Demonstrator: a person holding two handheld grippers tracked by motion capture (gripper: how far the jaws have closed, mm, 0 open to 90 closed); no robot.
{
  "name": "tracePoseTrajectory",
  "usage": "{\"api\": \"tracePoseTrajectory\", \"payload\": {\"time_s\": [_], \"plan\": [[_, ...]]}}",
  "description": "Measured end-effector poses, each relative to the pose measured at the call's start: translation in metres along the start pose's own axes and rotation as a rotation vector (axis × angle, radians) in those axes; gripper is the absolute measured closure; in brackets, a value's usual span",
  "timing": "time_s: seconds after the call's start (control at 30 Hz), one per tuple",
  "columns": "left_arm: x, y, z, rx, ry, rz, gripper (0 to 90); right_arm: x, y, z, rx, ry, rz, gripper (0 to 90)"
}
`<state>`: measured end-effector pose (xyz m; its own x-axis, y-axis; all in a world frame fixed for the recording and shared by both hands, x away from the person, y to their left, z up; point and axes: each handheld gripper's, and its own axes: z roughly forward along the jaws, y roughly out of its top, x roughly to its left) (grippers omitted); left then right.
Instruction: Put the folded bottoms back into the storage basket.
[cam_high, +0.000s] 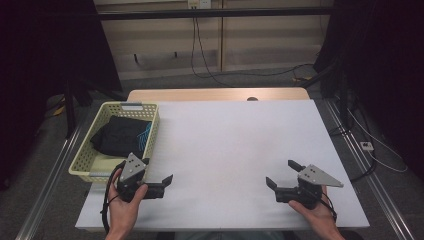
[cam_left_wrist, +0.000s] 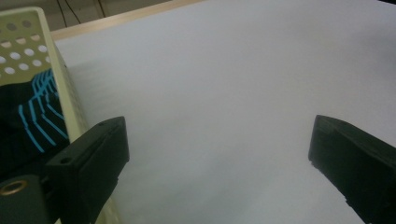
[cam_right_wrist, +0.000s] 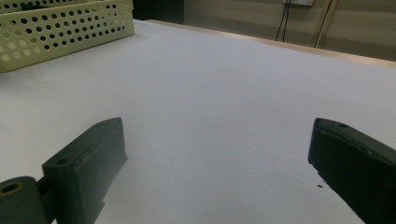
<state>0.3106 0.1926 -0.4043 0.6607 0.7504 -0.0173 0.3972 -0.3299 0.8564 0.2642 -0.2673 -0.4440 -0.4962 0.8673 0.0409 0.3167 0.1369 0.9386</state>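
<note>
Your left gripper (cam_high: 159, 171) sits jaws apart, just beside the basket's (cam_high: 151, 134) near right corner; black cloth (cam_high: 122, 135) lies inside. Your right gripper (cam_high: 281, 172), also spread, rests near the table's (cam_high: 225, 140) near right edge, bare room between.

Both hands grip their tongs low and well apart, the left tongs (cam_high: 157, 172) and right tongs (cam_high: 280, 173) gaping wide, tips turned inward.

The right claw (cam_right_wrist: 217, 154) hangs over the white desk (cam_right_wrist: 219, 93), its two black jaws spread wide with nothing between them. A pale yellow perforated basket (cam_right_wrist: 60, 30) sits at the desk's far left corner, well apart from the claw.
</note>
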Motion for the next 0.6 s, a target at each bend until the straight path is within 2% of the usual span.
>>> {"api": "tracePoseTrajectory", "payload": {"time_s": [0.07,0.17,0.23,0.33,0.6], "plan": [[0.000,-0.006,0.000,-0.024,-0.009,0.001,5.2,0.000,0.000,0.000,0.000,0.000,0.000,3.9],[0.001,-0.012,-0.002,-0.031,-0.026,-0.016,6.4,0.000,0.000,0.000,-0.002,0.001,-0.003,3.9],[-0.002,-0.015,-0.004,-0.038,-0.016,-0.008,6.7,0.000,0.000,-0.001,-0.002,0.001,-0.004,3.9],[-0.004,-0.016,-0.002,-0.018,-0.014,0.001,5.0,0.000,0.000,-0.001,-0.002,0.002,-0.004,3.9],[-0.005,-0.014,0.000,-0.023,-0.007,0.007,5.5,-0.001,0.000,0.000,0.000,0.002,-0.001,3.9]]}}
